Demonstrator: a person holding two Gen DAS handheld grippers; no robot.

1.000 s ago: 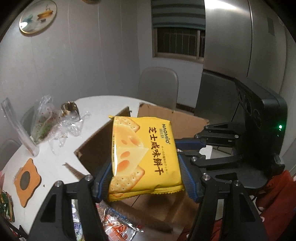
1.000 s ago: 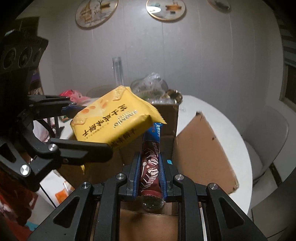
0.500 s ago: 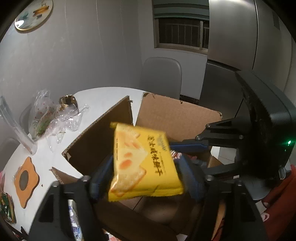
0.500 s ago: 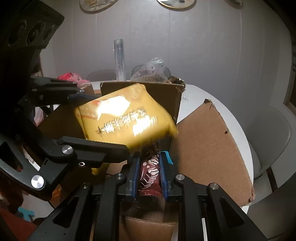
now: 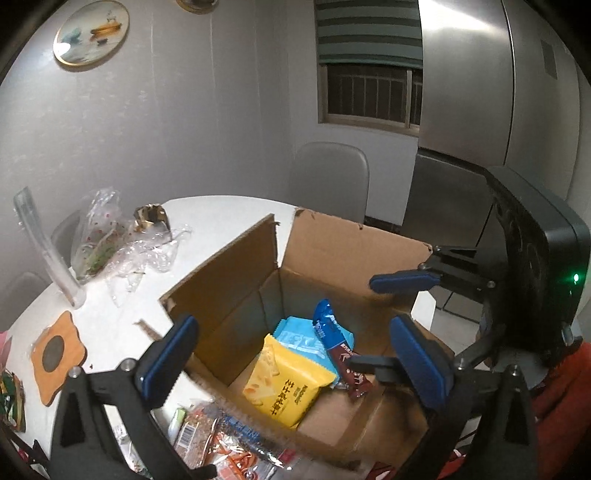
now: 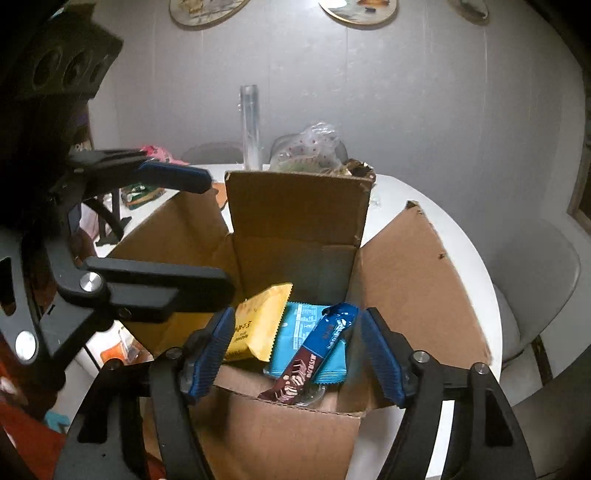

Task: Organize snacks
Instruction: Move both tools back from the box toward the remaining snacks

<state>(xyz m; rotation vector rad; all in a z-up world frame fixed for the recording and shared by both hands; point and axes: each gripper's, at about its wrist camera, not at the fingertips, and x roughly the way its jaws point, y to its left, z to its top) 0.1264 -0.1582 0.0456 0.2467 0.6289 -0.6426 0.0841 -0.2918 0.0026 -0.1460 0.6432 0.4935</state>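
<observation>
One cardboard box [image 5: 332,251] stands open on one round white table [image 5: 221,218]. Inside it lie three snacks: one yellow cracker pack [image 5: 288,384], one light blue packet [image 5: 306,341], and one brown-and-blue chocolate bar [image 5: 340,350]. On the table itself there are one wooden coaster [image 5: 55,358], one clear tube [image 5: 48,254], and one heap of crumpled clear bags [image 5: 122,247]. Two grey chairs [image 5: 332,181] [image 6: 535,288] stand at the table. Three round plates [image 6: 358,11] hang on the wall.

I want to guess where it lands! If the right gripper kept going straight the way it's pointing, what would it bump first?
Probably the brown-and-blue snack bar lying in the cardboard box. It sits right between the right gripper's opening jaws, unheld, on the light blue packet. Depth is hard to judge.
</observation>
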